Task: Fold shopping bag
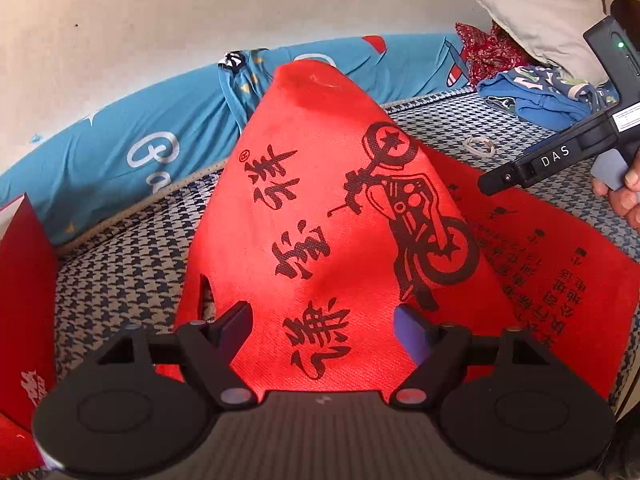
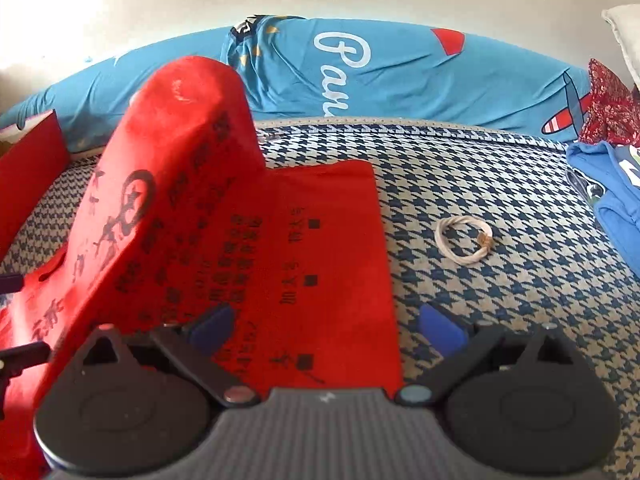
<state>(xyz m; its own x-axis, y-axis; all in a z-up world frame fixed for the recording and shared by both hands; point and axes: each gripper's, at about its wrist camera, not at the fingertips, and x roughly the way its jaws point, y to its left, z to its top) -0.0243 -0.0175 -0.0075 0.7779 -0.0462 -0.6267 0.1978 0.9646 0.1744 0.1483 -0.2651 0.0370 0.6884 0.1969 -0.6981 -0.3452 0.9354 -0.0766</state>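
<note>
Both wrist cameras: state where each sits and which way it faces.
Left wrist: rides the left gripper, facing down along open fingers at the raised bag; the right gripper's body and a hand show at right.
Right wrist: rides the right gripper, facing down at the bag's flat panel and a cord loop.
Shared: bag, loop, houndstooth bed, blue bolster.
</note>
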